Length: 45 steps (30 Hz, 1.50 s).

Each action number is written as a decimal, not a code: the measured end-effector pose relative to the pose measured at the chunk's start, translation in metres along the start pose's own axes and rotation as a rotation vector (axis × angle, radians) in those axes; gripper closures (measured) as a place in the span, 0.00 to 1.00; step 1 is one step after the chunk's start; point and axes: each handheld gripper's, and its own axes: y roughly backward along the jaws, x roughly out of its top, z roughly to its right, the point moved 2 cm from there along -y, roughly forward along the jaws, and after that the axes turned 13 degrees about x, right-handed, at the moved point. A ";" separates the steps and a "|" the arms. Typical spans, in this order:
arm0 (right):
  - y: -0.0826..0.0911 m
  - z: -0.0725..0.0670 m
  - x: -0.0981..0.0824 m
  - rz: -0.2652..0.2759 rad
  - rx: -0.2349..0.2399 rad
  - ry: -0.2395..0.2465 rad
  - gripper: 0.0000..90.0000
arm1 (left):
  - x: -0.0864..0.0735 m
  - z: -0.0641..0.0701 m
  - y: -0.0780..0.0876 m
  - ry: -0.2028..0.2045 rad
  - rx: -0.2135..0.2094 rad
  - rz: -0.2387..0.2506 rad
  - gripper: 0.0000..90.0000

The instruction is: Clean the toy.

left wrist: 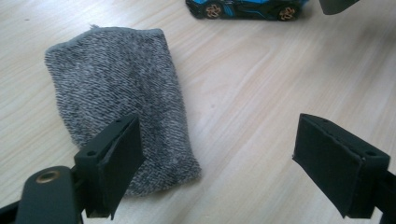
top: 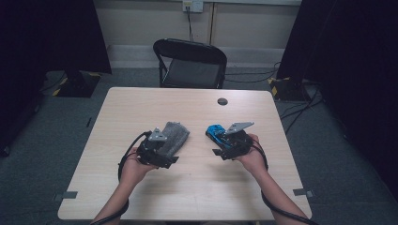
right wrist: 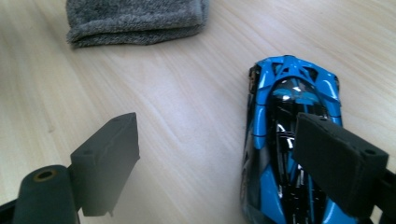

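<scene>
- 1 light wooden table carries 2 loose things: 1 grey knitted cloth and 1 blue toy car.
- 2 hand-held grippers hover over it, 1 per hand, with the person's forearms entering from 6 o'clock in the high view.
- Left gripper: released, its 2 jaws spread wide with nothing between them. In the left gripper view its left-side jaw hangs over the near end of the cloth and the other jaw over bare wood.
- 1 grey knitted cloth, folded, lies flat left of the table's centre, running toward 1 o'clock from the left gripper; in the left gripper view it stretches from 11 o'clock down to the middle.
- 1 blue toy car, blue and black, sits right of centre, apart from the cloth; in the left gripper view it is at 12 o'clock, showing 2 gold-spoked wheels.
- Right gripper: released, 2 jaws wide apart, gripping nothing. In the right gripper view the right-side jaw overlaps the car's roof; whether it touches, I cannot tell.
- 1 small dark round disc lies near the far edge at 12 o'clock.
- 1 black folding chair stands beyond the table.
</scene>
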 end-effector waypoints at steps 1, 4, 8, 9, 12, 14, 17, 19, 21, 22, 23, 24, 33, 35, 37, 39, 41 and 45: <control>0.000 -0.001 0.000 -0.005 0.003 0.003 0.16 | 0.000 0.001 0.000 -0.003 -0.005 0.001 0.17; -0.001 -0.003 -0.001 -0.002 0.010 0.005 0.16 | -0.001 0.004 0.001 -0.008 -0.013 0.002 0.17; -0.001 -0.005 -0.003 0.002 0.015 0.003 0.16 | -0.004 0.007 -0.001 -0.002 -0.025 0.002 0.17; -0.001 -0.005 -0.003 0.000 0.018 0.001 0.16 | -0.005 0.009 -0.001 -0.004 -0.025 0.006 0.17; -0.001 -0.007 -0.004 0.002 0.027 0.005 0.16 | -0.007 0.013 -0.002 -0.009 -0.040 0.001 0.17; -0.002 -0.009 -0.005 0.000 0.032 0.010 0.16 | -0.007 0.015 -0.003 -0.014 -0.043 0.004 0.17; -0.002 -0.010 -0.005 0.001 0.038 0.011 0.16 | -0.008 0.017 -0.002 -0.018 -0.050 0.006 0.17; -0.001 -0.012 -0.006 0.003 0.040 0.015 0.16 | -0.008 0.018 -0.002 -0.025 -0.051 0.004 0.17; -0.002 -0.013 -0.006 -0.001 0.044 0.016 0.16 | -0.008 0.019 -0.001 -0.028 -0.054 0.002 0.17; -0.002 -0.013 -0.006 0.000 0.047 0.018 0.16 | -0.008 0.020 -0.002 -0.028 -0.053 0.007 0.17; -0.002 -0.014 -0.006 0.001 0.050 0.017 0.16 | -0.008 0.021 -0.002 -0.033 -0.058 0.004 0.17; -0.002 -0.014 -0.007 0.002 0.050 0.016 0.16 | -0.009 0.022 -0.002 -0.036 -0.059 0.001 0.17; -0.004 -0.022 -0.008 -0.001 0.071 0.027 0.16 | -0.012 0.029 -0.002 -0.063 -0.081 0.004 0.17; -0.005 -0.024 -0.008 -0.004 0.077 0.034 0.16 | -0.013 0.030 -0.001 -0.066 -0.074 0.005 0.17; -0.007 -0.027 -0.009 -0.012 0.085 0.039 0.16 | -0.014 0.031 -0.001 -0.073 -0.074 0.004 0.17; -0.008 -0.029 -0.010 -0.015 0.091 0.044 0.16 | -0.014 0.032 0.000 -0.077 -0.081 0.005 0.17; -0.009 -0.031 -0.011 -0.016 0.097 0.047 0.16 | -0.014 0.034 0.001 -0.078 -0.086 0.008 0.17; -0.010 -0.036 -0.013 -0.021 0.109 0.050 0.16 | -0.014 0.035 0.002 -0.071 -0.099 0.018 0.17</control>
